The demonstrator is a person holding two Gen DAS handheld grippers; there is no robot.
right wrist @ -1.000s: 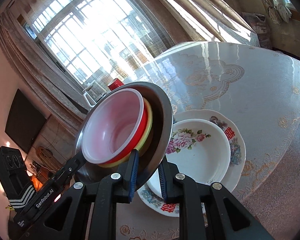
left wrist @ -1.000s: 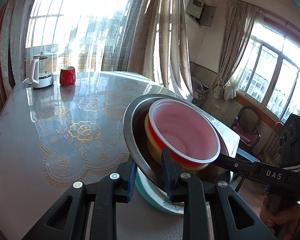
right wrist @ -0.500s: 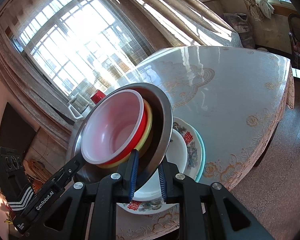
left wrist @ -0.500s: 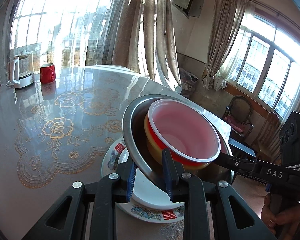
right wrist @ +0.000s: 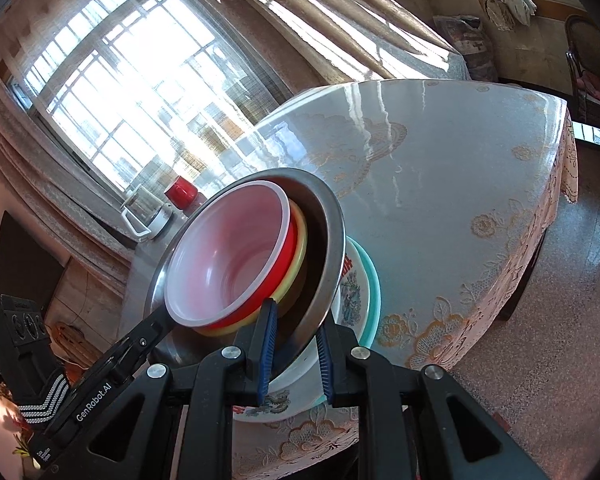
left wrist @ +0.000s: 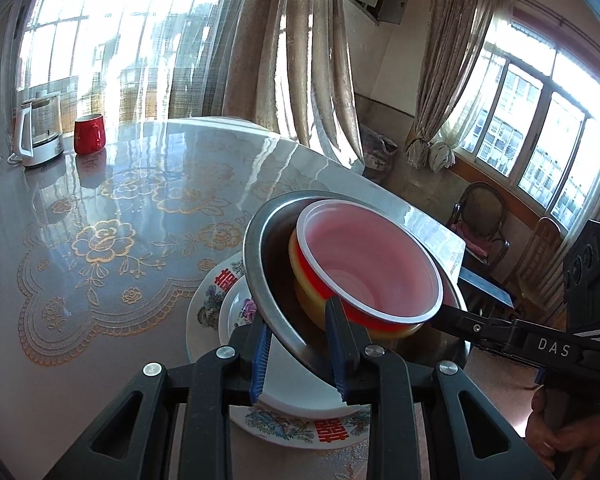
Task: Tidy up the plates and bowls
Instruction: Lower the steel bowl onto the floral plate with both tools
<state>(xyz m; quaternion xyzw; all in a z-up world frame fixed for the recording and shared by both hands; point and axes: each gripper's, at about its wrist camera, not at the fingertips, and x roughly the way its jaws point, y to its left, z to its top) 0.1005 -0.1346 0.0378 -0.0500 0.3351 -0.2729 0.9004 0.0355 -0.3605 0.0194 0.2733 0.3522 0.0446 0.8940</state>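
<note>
My left tongs (left wrist: 300, 348) and right tongs (right wrist: 294, 350) both clamped on metal bowl (left wrist: 260, 264) rim at frame centre, red bowl (left wrist: 364, 260) nested inside, plates (left wrist: 204, 316) underneath on surface (left wrist: 100, 200)

We see strong daylight pouring through the windows (left wrist: 80, 40), which are blown out to near white in both views. The glossy worktop (left wrist: 140, 200) throws back streaks of glare, brightest along its far edge, and mirrors the red mug (left wrist: 89, 134) beside the kettle (left wrist: 40, 136). The steel bowl (left wrist: 268, 280) rim catches a soft sheen. We find the black gripper (left wrist: 298, 354) arms in the foreground dark and backlit. Focus stays sharp across the frame. The fisheye bends the curtains (left wrist: 300, 60) and window frames, and the corners fall off into black vignette.
</note>
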